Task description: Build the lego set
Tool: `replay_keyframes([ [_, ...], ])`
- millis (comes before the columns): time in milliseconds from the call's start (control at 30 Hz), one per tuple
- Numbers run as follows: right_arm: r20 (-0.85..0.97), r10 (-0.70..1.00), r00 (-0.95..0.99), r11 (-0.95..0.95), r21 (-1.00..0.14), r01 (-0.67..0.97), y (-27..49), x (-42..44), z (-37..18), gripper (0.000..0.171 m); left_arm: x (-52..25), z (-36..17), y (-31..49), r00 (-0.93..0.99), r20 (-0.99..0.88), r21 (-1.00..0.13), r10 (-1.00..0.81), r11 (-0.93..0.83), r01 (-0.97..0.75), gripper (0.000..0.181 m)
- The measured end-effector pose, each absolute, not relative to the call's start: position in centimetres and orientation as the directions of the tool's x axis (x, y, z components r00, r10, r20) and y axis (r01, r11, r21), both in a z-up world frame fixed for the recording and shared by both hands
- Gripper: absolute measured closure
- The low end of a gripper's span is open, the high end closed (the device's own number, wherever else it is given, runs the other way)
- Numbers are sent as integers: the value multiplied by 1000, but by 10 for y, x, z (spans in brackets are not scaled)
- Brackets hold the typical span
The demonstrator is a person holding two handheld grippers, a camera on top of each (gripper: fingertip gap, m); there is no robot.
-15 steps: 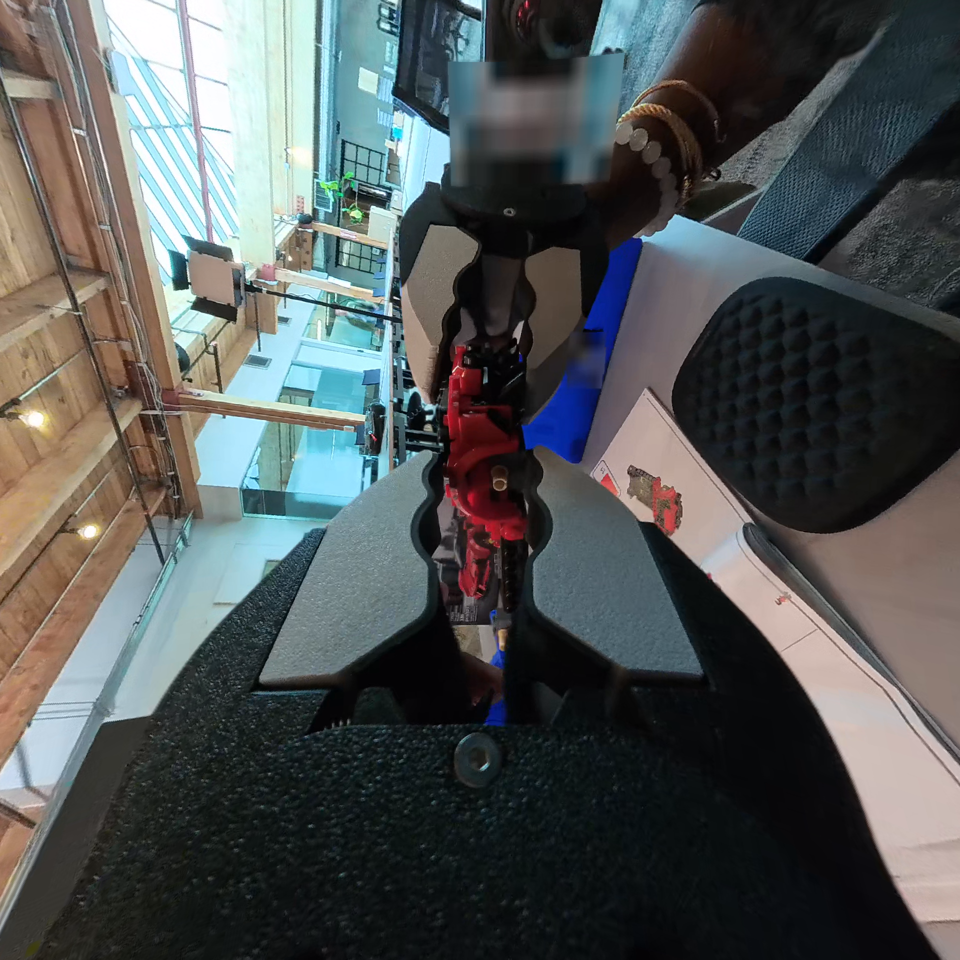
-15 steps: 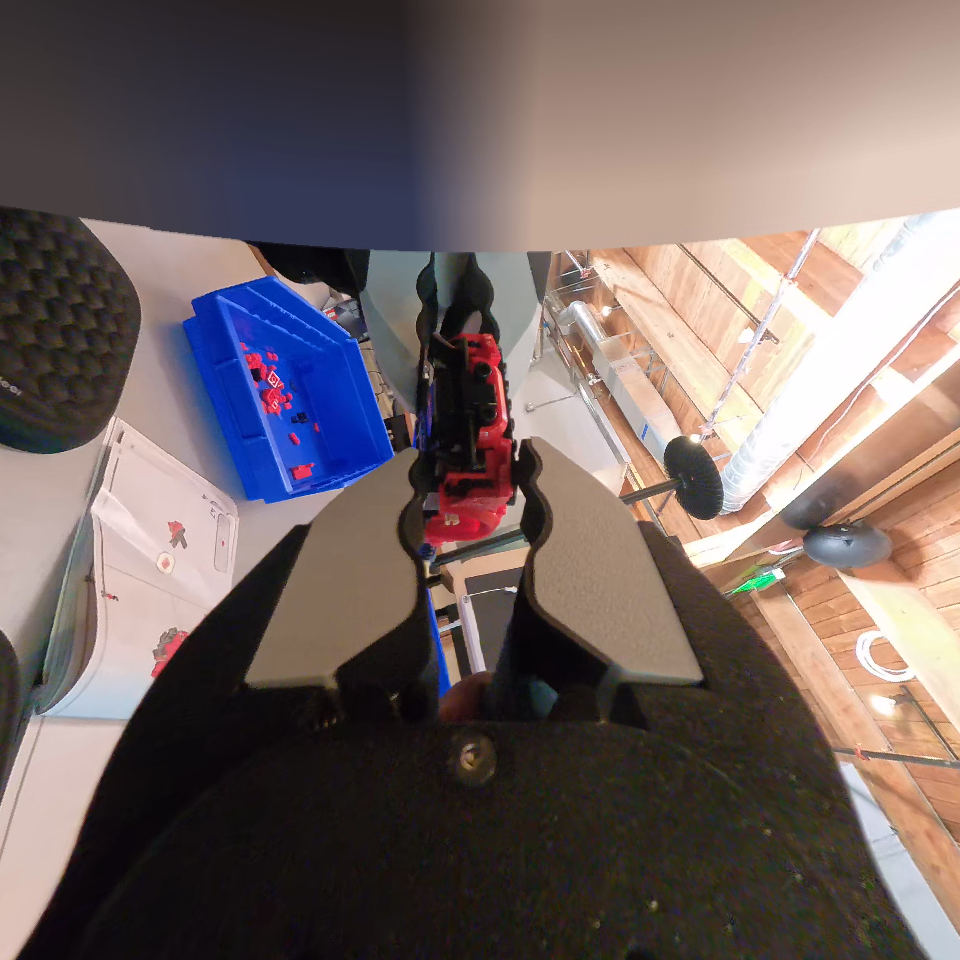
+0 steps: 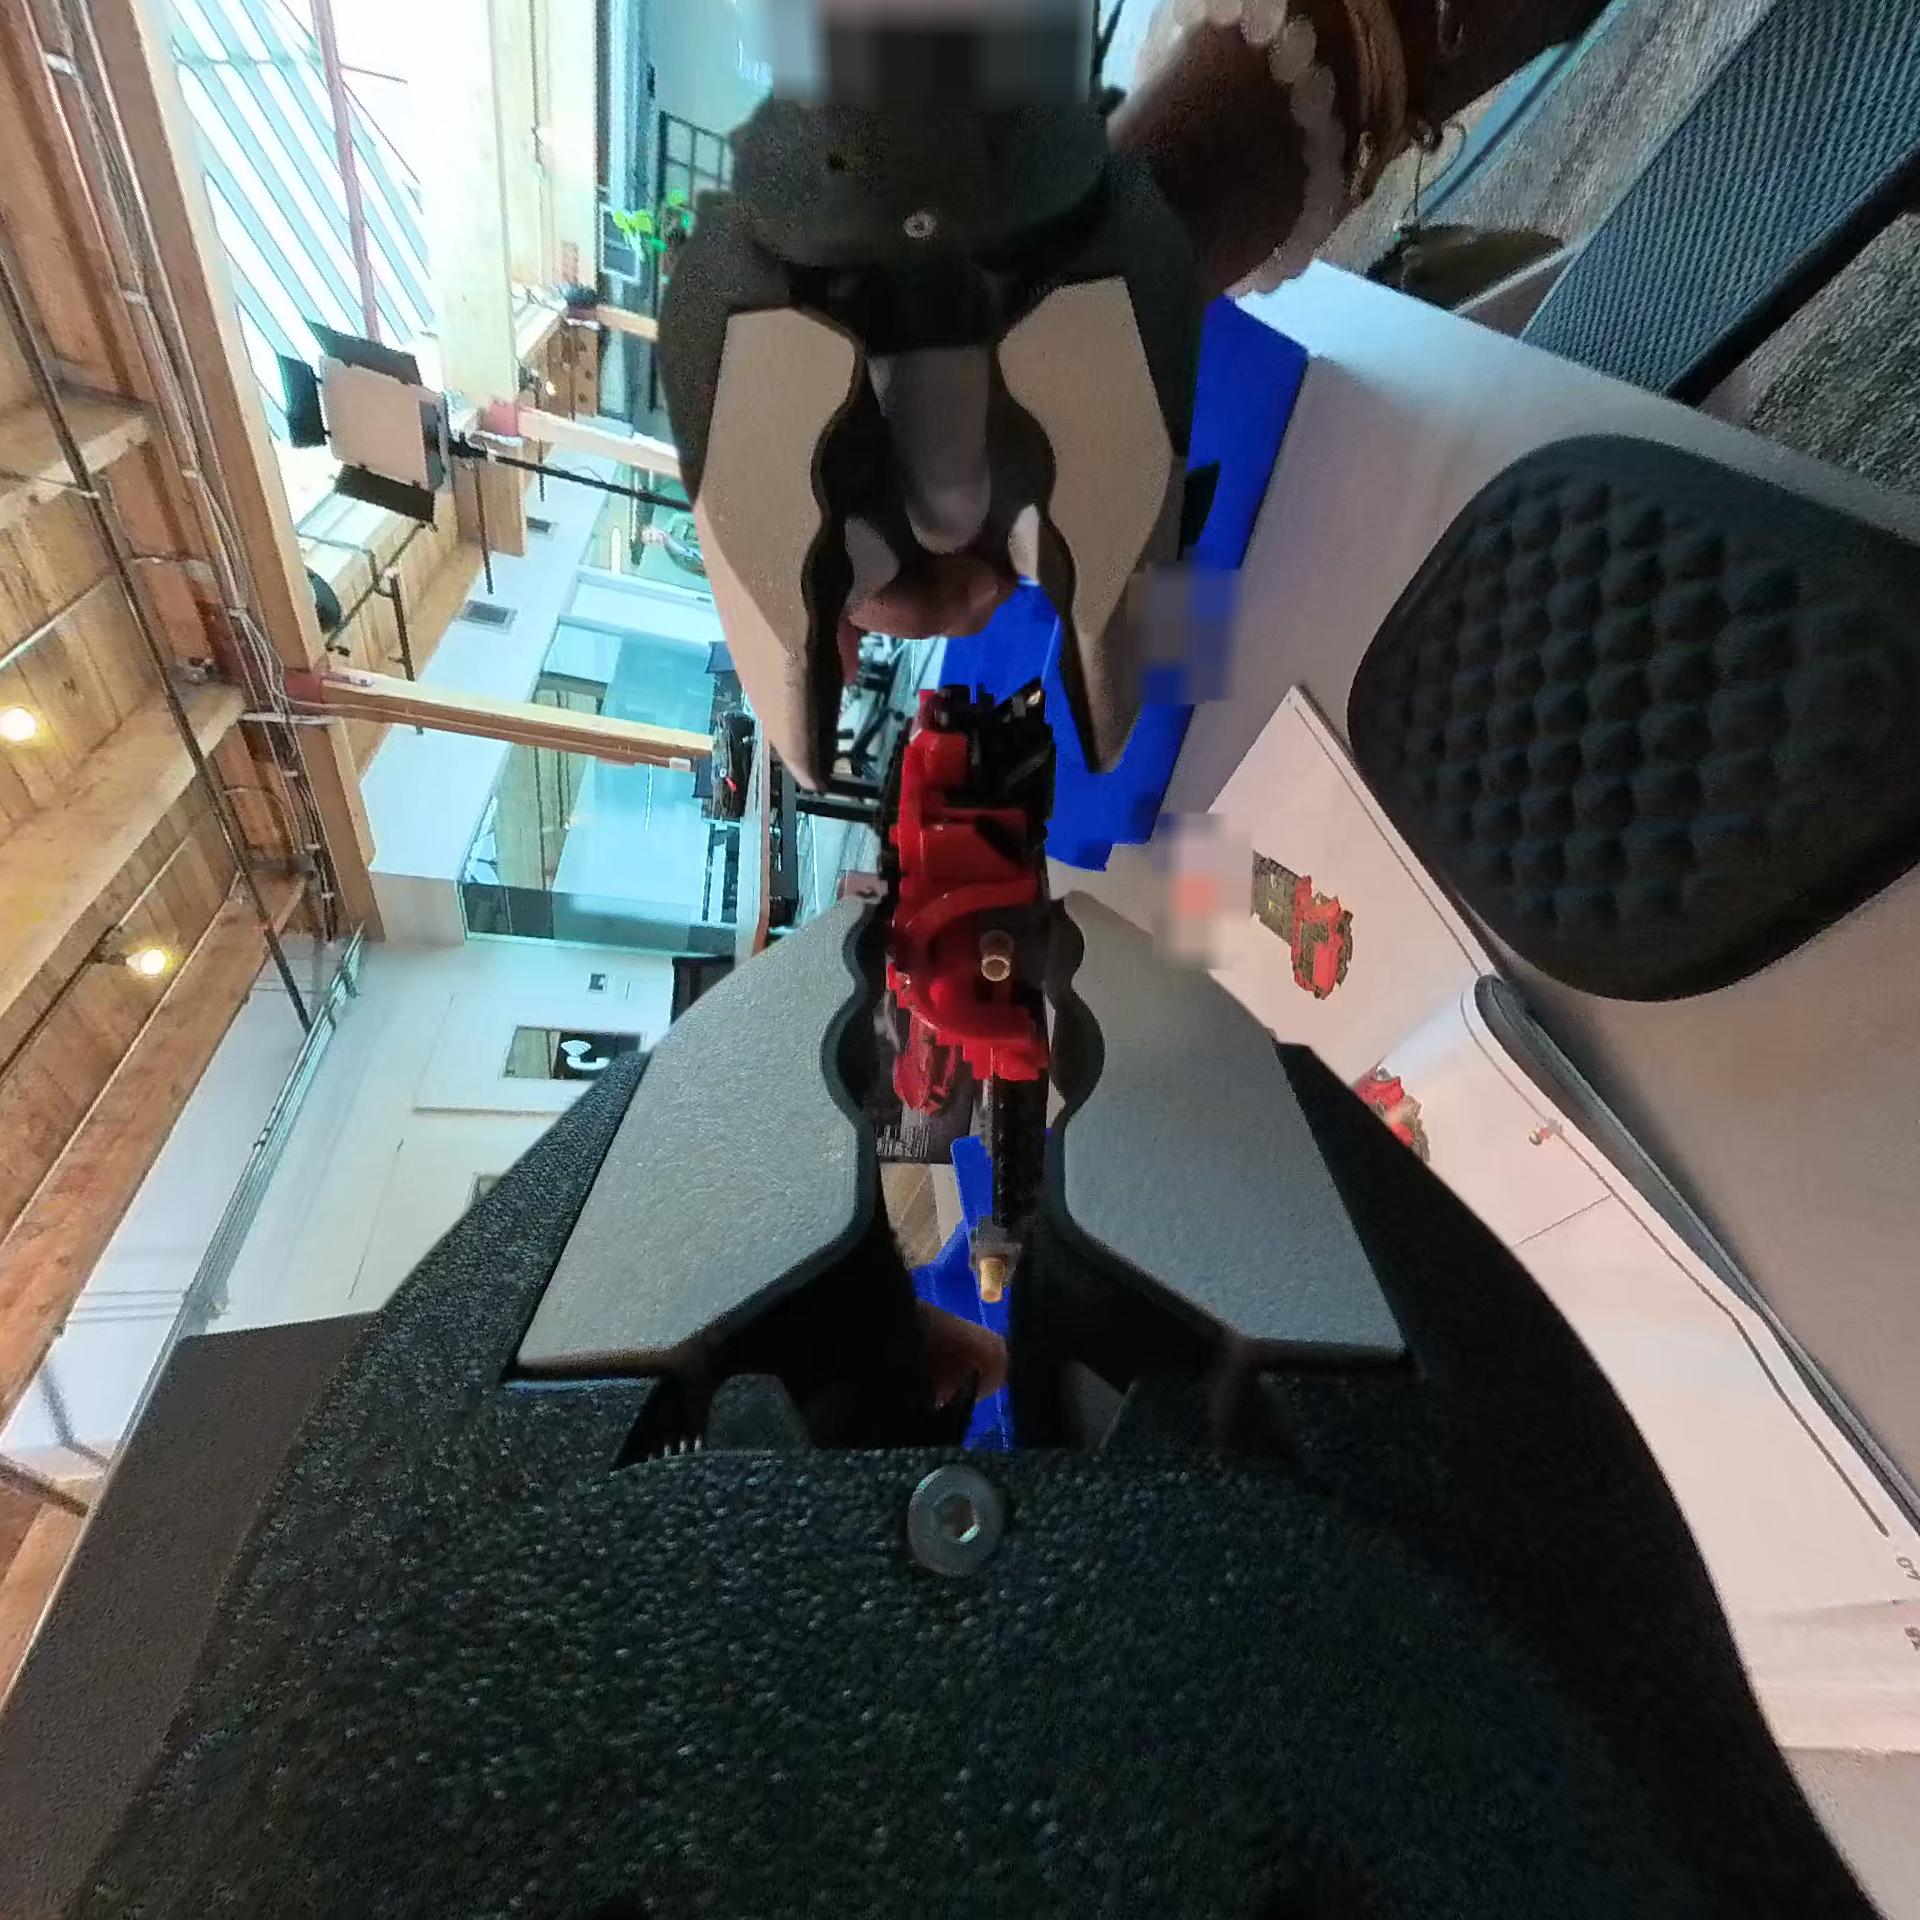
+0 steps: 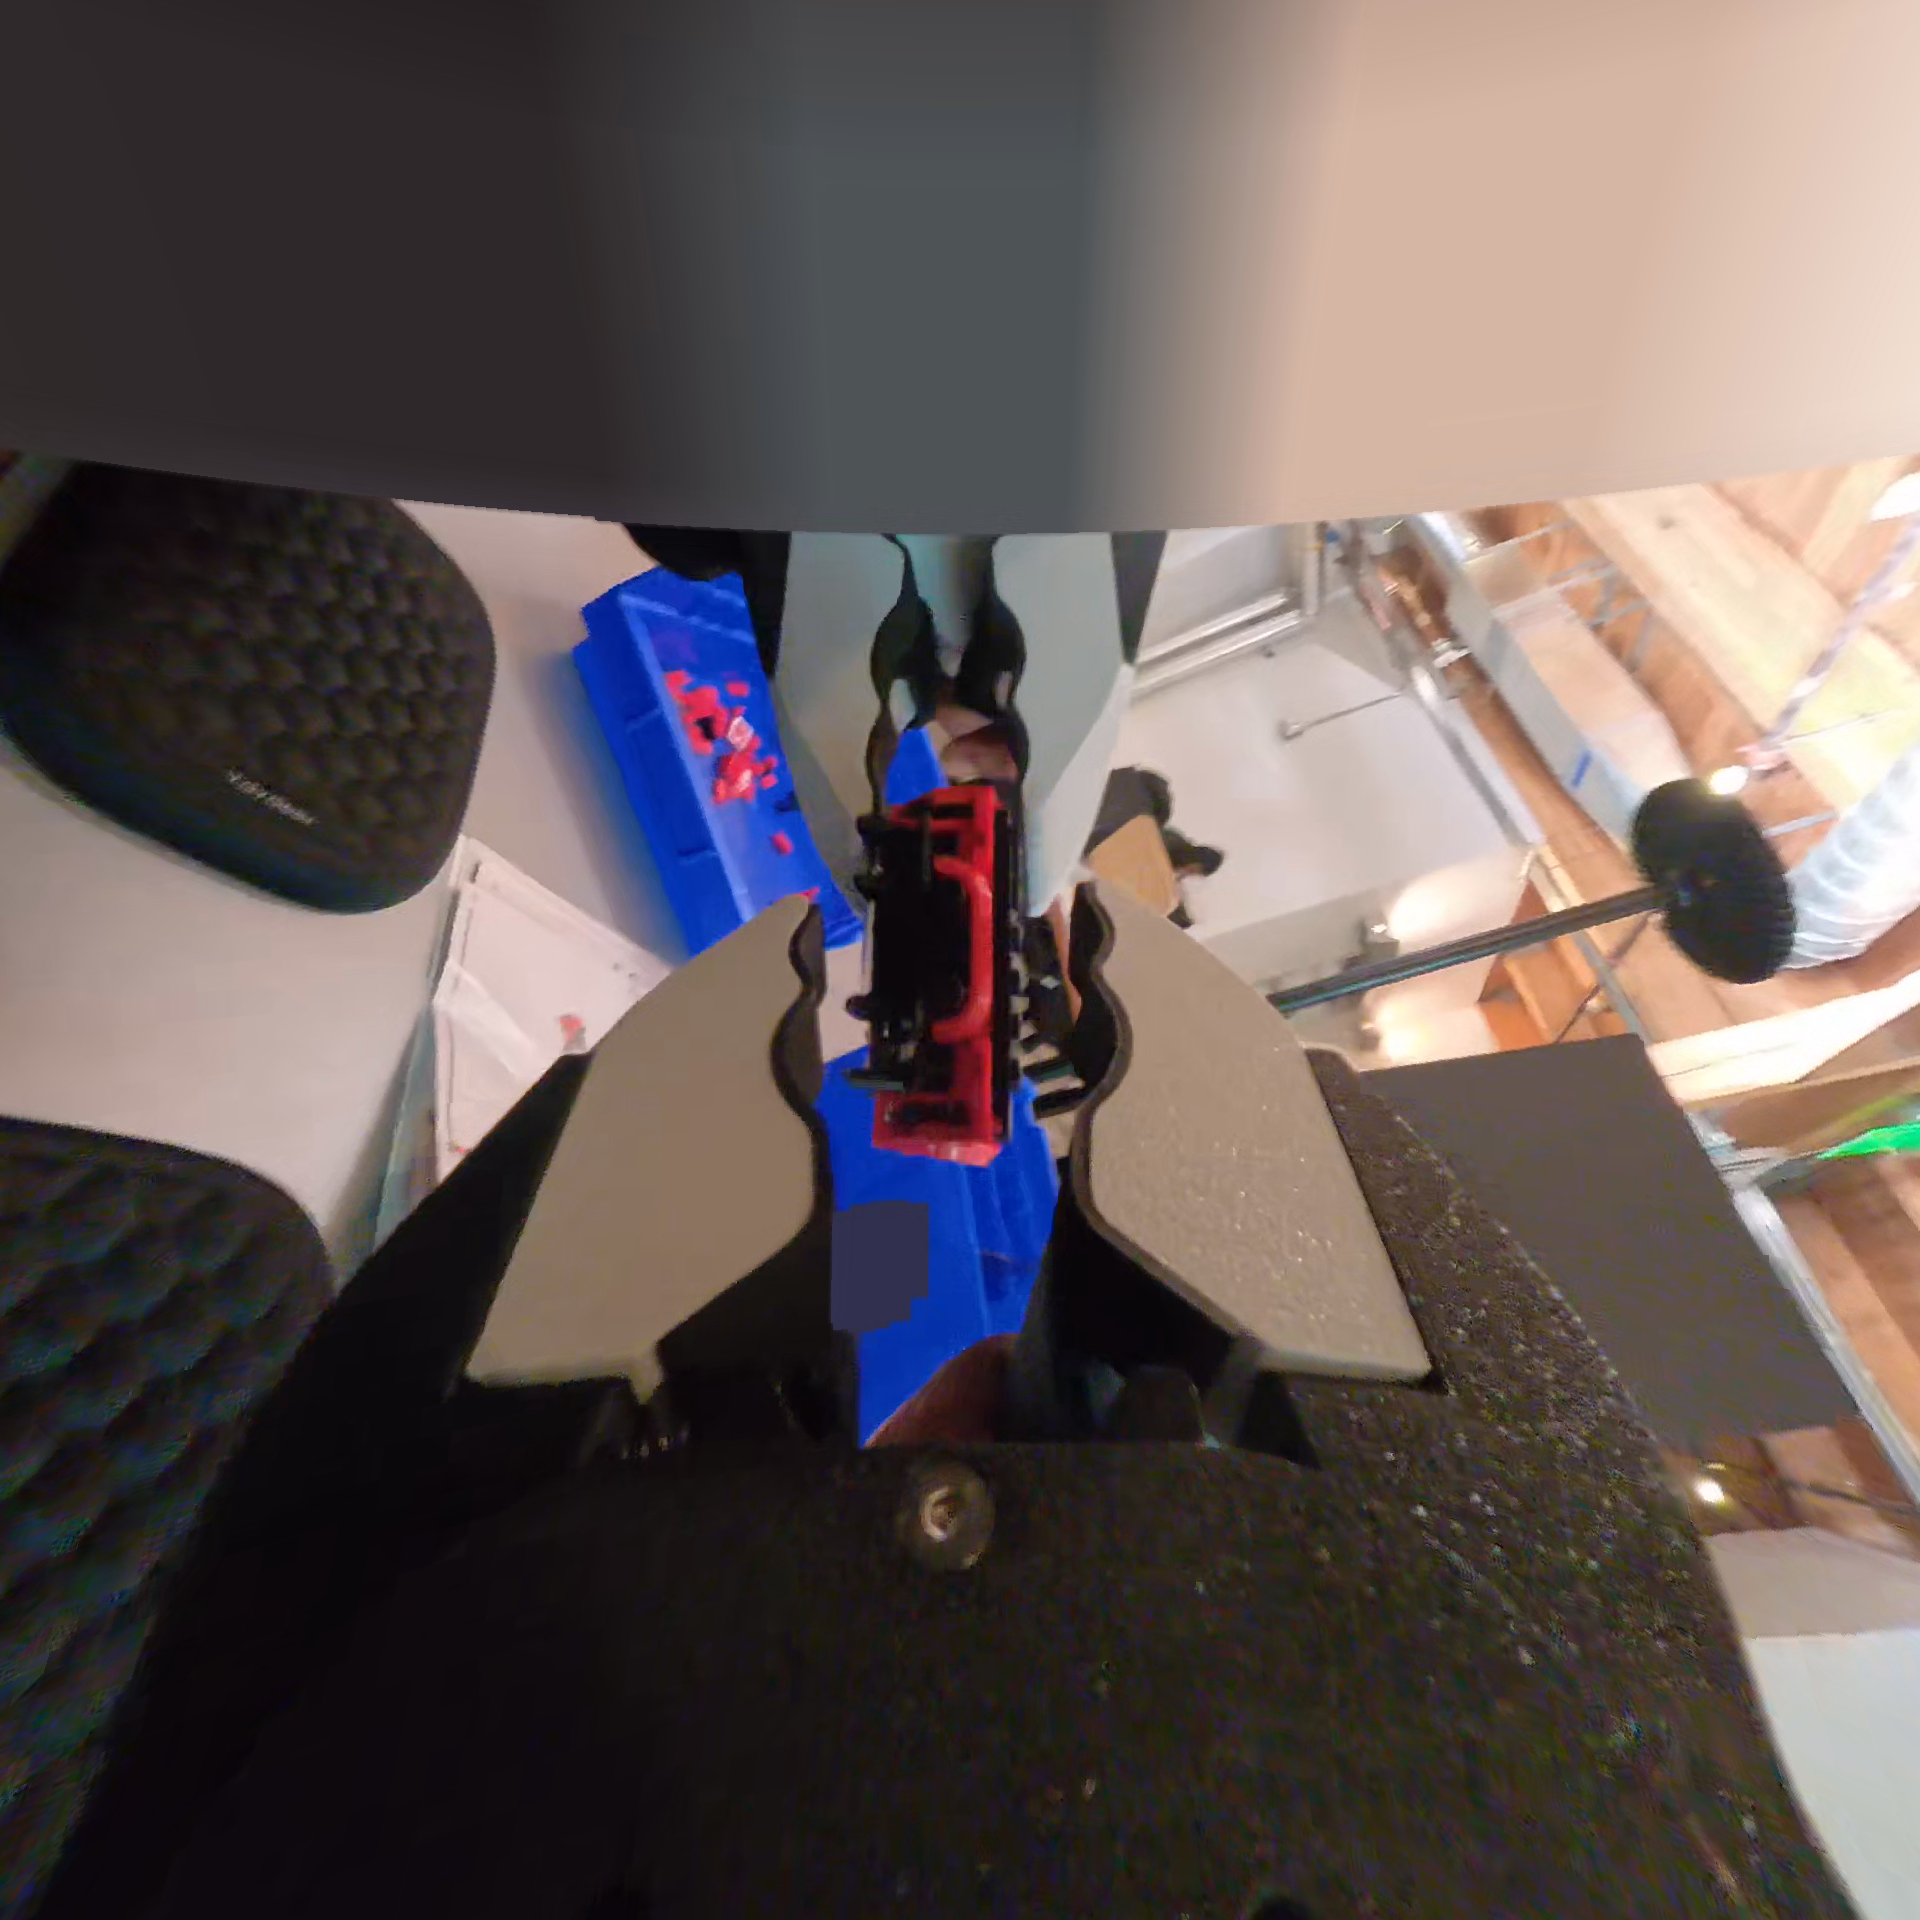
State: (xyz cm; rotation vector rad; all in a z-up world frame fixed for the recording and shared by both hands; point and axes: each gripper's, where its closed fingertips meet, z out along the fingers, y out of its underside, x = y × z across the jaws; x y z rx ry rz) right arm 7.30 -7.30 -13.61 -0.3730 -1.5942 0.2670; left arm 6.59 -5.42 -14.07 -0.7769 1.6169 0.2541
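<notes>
A red and black lego model [image 3: 961,904] is held in the air between the two grippers. My left gripper [image 3: 961,925] is shut on its lower part. My right gripper [image 3: 951,764] faces it from above, open, with its fingers on either side of the model's top end. In the right wrist view the right gripper [image 4: 945,935] is open with the model [image 4: 935,987] loose between its jaws, and the left gripper [image 4: 951,810] holds the far end. A long black axle with a toothed black disc [image 4: 1714,894] sticks out sideways from the model.
A blue bin [image 4: 623,665] with several loose red pieces stands on the white table [image 4: 208,987]. It also shows in the left wrist view [image 3: 1247,416]. A paper instruction sheet [image 3: 1351,821] lies beside it. Black dimpled pads [image 3: 1662,727] [image 4: 229,686] rest on the table.
My right gripper has opened and let go of the model, and has drawn back a little. My left gripper still grips the model.
</notes>
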Motion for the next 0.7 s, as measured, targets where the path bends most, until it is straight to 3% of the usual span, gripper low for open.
replay_keyframes([
  [200, 930, 361, -76, 924, -346, 161, -62, 65, -150, 136, 63, -151, -41, -12, -944, -235, -330, 696, -679, 153],
  [700, 876, 449, -176, 887, -414, 202, -56, 65, -169, 138, 69, -168, -41, -121, -936, -149, -331, 681, -717, 152],
])
